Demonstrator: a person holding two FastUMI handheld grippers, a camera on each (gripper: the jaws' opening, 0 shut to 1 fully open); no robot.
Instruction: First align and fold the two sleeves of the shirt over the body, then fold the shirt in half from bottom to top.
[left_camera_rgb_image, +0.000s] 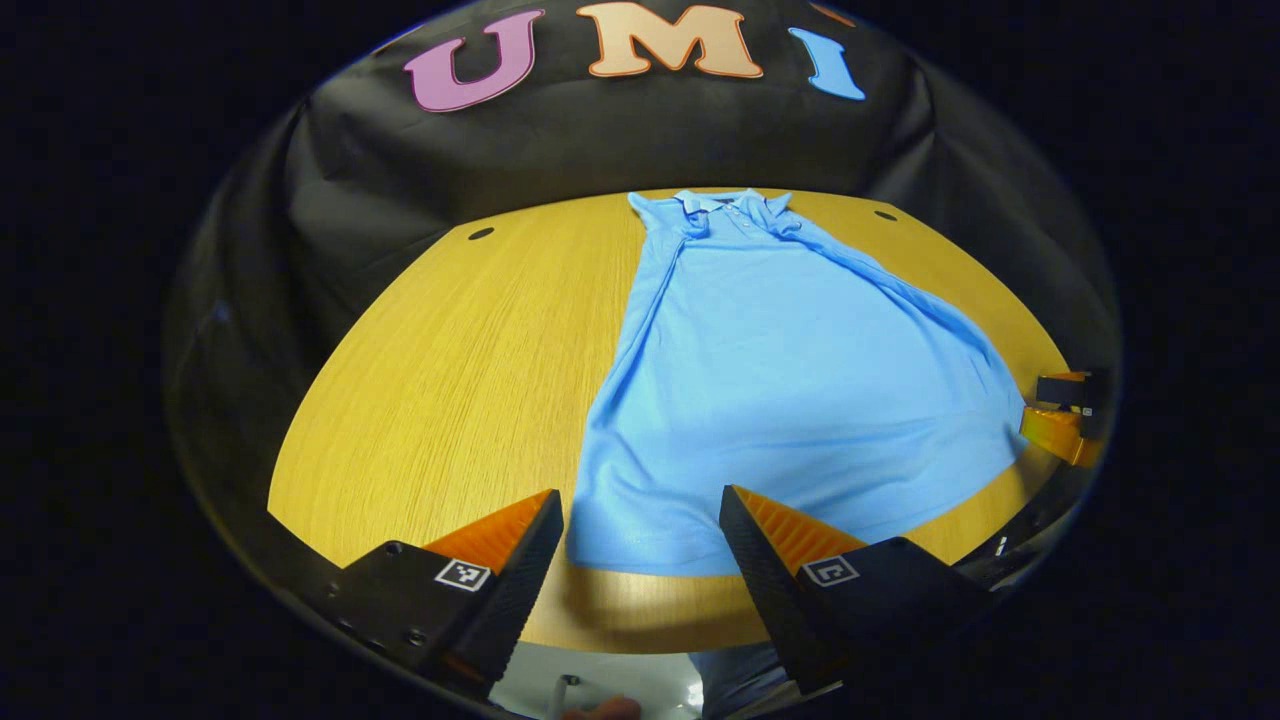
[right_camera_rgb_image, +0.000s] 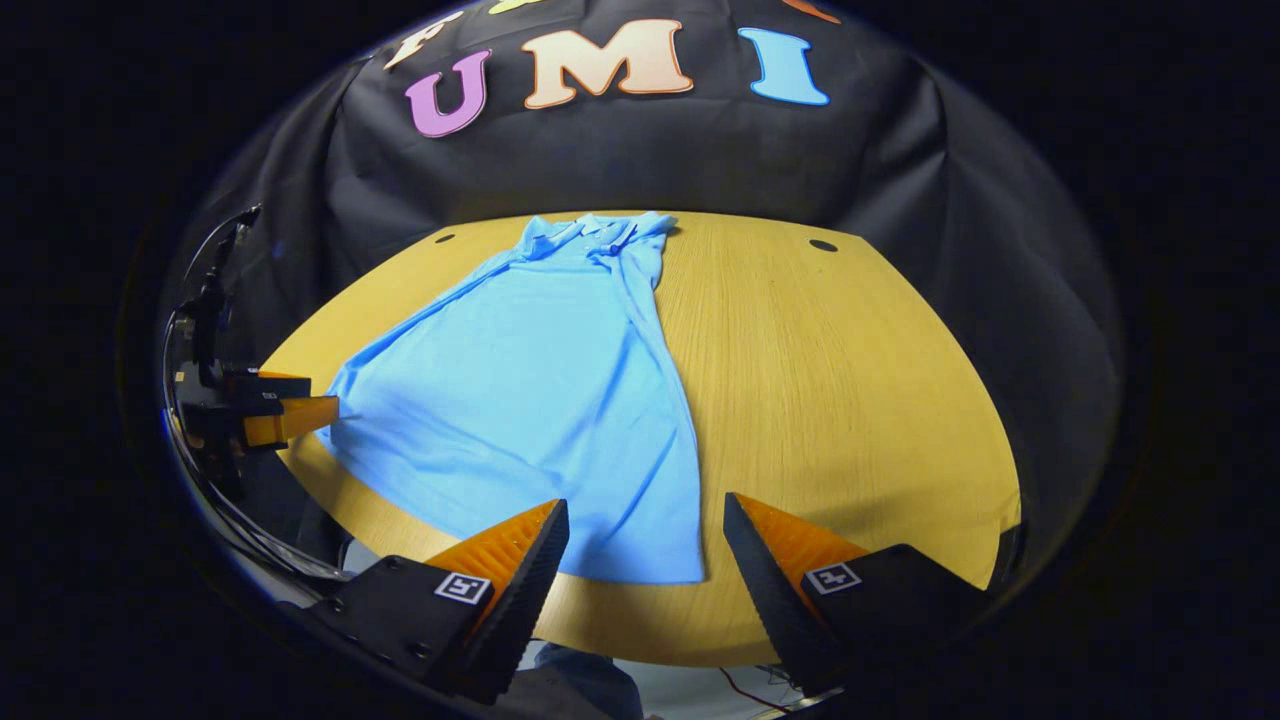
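Blue shirt (left_camera_rgb_image: 790, 400) flat on wooden table (left_camera_rgb_image: 460, 400), left gripper (left_camera_rgb_image: 640, 510) spread, right gripper (right_camera_rgb_image: 645, 520) spread

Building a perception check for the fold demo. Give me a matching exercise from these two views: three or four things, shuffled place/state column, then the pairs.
Things
1. light blue polo shirt
2. shirt collar
3. left gripper
4. right gripper

Places or states
A. open, above the hem's right corner
B. spread flat on the yellow wooden table, sleeves folded in
C. at the far end, nearest the black cloth wall
D. open, above the hem's left corner

Pairs: 1-B, 2-C, 3-D, 4-A
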